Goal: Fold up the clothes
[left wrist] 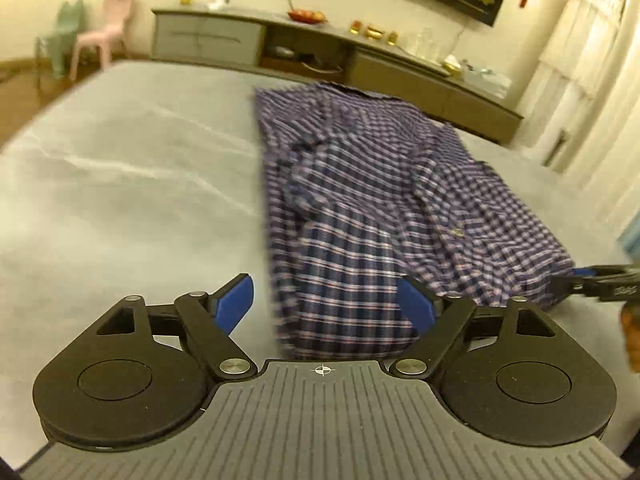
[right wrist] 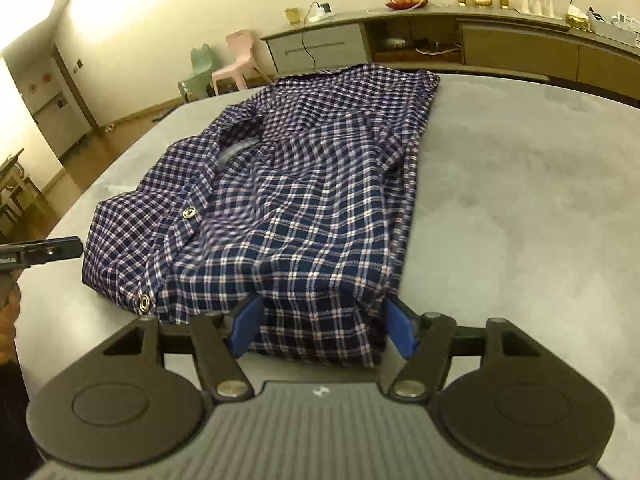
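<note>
A navy plaid shirt [right wrist: 288,200] lies partly folded on the grey counter [right wrist: 520,200], reaching from its near edge toward the far edge. The right tongs [right wrist: 324,330] are spread wide, their blue pads flanking the shirt's near hem without pinching it. The left tongs [left wrist: 326,304] are also spread, empty, at the shirt's near corner.

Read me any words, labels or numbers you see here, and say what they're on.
Nothing can be read.
White lettering on the right gripper: too blurred.
White lettering on the left gripper: cut off and blurred.
Shirt buttons: marks too small to read.
</note>
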The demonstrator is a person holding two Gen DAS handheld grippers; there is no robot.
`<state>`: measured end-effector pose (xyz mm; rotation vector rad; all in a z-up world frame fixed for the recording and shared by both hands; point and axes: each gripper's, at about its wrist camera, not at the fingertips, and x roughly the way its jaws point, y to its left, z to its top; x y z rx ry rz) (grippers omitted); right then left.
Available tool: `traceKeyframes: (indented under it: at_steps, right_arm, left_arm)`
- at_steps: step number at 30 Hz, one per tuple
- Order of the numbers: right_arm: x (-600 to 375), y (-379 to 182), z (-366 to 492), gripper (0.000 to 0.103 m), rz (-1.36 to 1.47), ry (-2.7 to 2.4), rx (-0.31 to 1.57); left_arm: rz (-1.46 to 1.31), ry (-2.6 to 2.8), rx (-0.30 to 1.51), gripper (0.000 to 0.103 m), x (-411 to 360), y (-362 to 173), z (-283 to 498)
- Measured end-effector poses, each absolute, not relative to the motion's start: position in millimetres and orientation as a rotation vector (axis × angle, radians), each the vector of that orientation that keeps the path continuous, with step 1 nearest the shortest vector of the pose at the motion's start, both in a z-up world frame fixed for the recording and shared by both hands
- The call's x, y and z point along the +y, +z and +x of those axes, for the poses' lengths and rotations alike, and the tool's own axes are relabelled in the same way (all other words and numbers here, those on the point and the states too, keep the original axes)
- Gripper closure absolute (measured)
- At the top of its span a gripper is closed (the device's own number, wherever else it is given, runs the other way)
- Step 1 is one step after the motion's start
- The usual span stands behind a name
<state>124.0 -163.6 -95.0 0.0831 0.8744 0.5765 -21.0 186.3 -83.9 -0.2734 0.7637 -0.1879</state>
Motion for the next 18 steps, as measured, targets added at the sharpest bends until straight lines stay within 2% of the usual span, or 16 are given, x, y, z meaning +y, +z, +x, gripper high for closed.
traceKeyframes:
  at_steps: [1,2,10,12,13,14,16,17,18]
  right_arm:
    - [-161.5,-92.2,120.3,0.097,0.073,0.591,0.877]
    - [-162.4,-89.1,113.7,0.097,0.073,0.594,0.883]
    - [-175.5,-78.7,49.0,0.096,0.069,0.58,0.952]
    - [-180.3,-79.2,49.2,0.086,0.102,0.611,0.979]
    - [-184.0,-74.9,51.6,0.077,0.132,0.64,0.985]
    - [-189.6,-69.2,54.2,0.062,0.16,0.652,0.971]
    - [-203.7,-53.2,53.9,0.057,0.216,0.603,0.876]
    - [-207.6,-47.7,56.5,0.058,0.233,0.576,0.828]
    - [-210.6,-42.7,59.8,0.058,0.246,0.548,0.781]
  left_arm:
    - [-0.272,-0.195,0.775,0.068,183.9,-88.0,-20.1]
    - [-0.269,-0.203,0.806,0.103,183.6,-90.9,-17.6]
    - [-0.299,-0.147,0.86,0.103,223.0,-92.0,-41.3]
    - [-0.303,-0.146,0.864,0.103,223.9,-92.5,-44.0]
    - [-0.304,-0.146,0.863,0.103,224.4,-92.2,-45.4]
    - [-0.301,-0.143,0.832,0.103,224.8,-86.2,-47.7]
    - [-0.272,-0.161,0.801,0.103,216.7,-78.4,-39.5]
    - [-0.248,-0.179,0.8,0.097,209.0,-76.2,-30.2]
    - [-0.223,-0.198,0.799,0.085,201.2,-74.0,-20.9]
